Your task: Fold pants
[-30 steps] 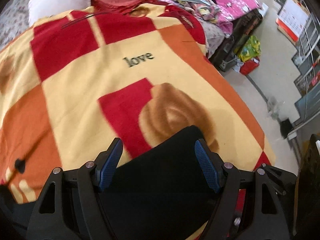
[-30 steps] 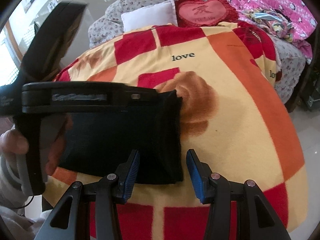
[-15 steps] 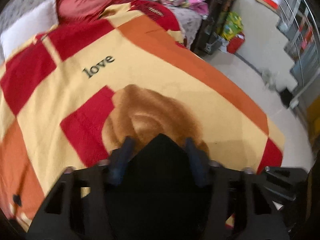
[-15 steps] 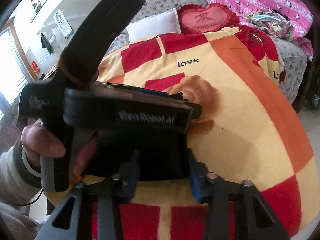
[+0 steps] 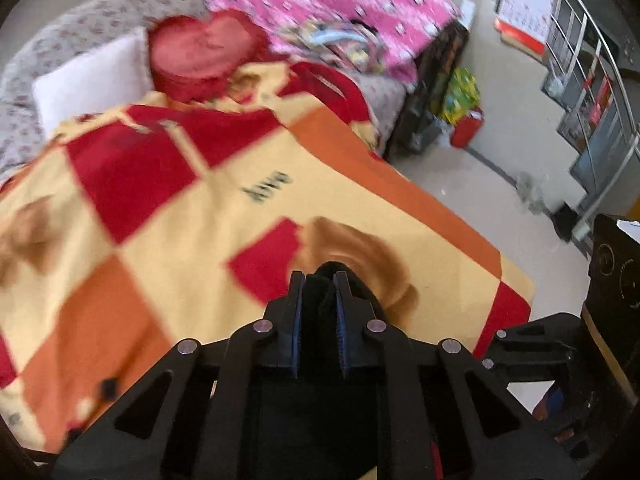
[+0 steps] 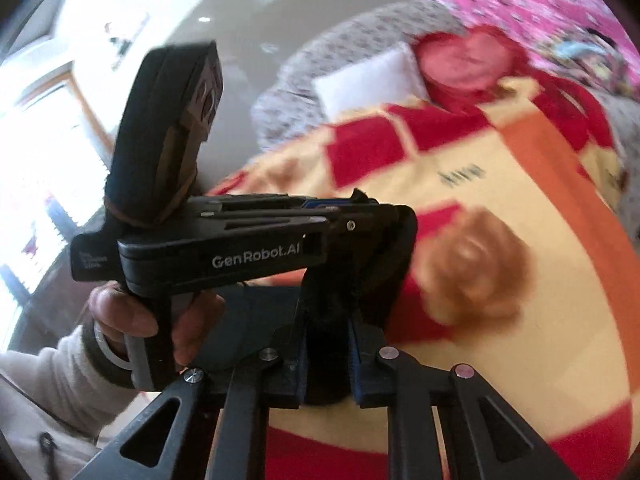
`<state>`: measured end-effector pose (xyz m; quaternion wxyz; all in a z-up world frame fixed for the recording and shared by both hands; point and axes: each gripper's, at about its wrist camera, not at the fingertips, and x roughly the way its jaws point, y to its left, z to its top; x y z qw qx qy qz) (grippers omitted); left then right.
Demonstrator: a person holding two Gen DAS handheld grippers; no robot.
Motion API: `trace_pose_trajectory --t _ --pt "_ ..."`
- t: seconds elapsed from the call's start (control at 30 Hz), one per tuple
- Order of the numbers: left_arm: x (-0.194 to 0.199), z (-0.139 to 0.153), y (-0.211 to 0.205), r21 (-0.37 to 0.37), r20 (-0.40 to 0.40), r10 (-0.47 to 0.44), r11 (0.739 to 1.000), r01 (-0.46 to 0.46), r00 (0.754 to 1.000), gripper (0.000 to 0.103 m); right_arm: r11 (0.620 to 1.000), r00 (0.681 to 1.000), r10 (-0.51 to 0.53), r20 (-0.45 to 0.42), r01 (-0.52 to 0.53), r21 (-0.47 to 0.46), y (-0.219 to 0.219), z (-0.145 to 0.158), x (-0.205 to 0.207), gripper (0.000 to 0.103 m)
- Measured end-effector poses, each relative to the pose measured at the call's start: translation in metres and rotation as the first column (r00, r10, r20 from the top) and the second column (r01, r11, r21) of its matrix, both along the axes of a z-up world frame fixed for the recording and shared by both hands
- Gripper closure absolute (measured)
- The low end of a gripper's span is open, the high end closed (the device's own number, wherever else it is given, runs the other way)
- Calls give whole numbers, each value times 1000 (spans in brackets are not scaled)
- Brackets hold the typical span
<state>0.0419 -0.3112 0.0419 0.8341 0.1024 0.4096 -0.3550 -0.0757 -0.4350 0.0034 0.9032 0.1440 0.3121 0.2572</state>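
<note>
The black pants are bunched between the blue pads of my left gripper, which is shut on them above a red, orange and yellow checked blanket. In the right wrist view the same pants hang from the left gripper, seen side-on and held by a person's hand. My right gripper grips the lower part of the cloth. Its jaws are closing, and the pads press on the fabric, which fills the gap. The picture is blurred by motion.
A white pillow, a red heart cushion and a pink quilt lie at the bed's far end. The bed's right edge drops to a tiled floor with bags and metal railings.
Both grippers went from open around the flat folded pants to shut on them. Both have risen, and the cloth is pinched up off the blanket.
</note>
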Motion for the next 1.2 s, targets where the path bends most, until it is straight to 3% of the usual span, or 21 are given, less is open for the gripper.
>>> trace_pose_trajectory --t 0.13,0.3,0.5,0.67,0.77,0.87,0.93,1.0,1.07,1.2 --pt "-5 27 63 -22 36 97 995 -96 995 90 990 989 137 55 -139 33 41 24 9 88" --pt "-21 30 132 -3 63 210 978 -210 976 90 954 953 299 51 -301 19 104 25 22 88" --pt "-31 -5 206 5 -15 378 926 -378 926 90 903 902 427 -68 -429 -17 181 -16 39 88" --pt "-34 -40 239 7 -108 455 890 -457 884 90 870 859 471 -201 -490 -58 226 -61 48 86" --pt "-42 -47 246 21 -112 476 879 -477 872 90 871 862 465 -203 -487 -72 227 -54 47 81" --pt "-51 -44 252 -5 -138 466 882 -472 874 90 876 874 450 -183 -472 -100 208 -29 41 73" --pt "-58 -39 255 -24 -139 466 880 -473 874 81 905 909 395 -136 -410 -115 183 -11 40 72" --pt "-60 -37 255 -35 -151 464 880 -473 873 60 931 932 346 -109 -356 -85 161 -1 39 72" --pt "-64 -38 254 -61 -178 465 874 -482 867 48 953 953 290 -87 -296 -70 145 1 47 72" --pt "-66 -44 249 -70 -200 485 860 -506 851 42 944 972 195 -130 -222 -245 150 -15 65 72"
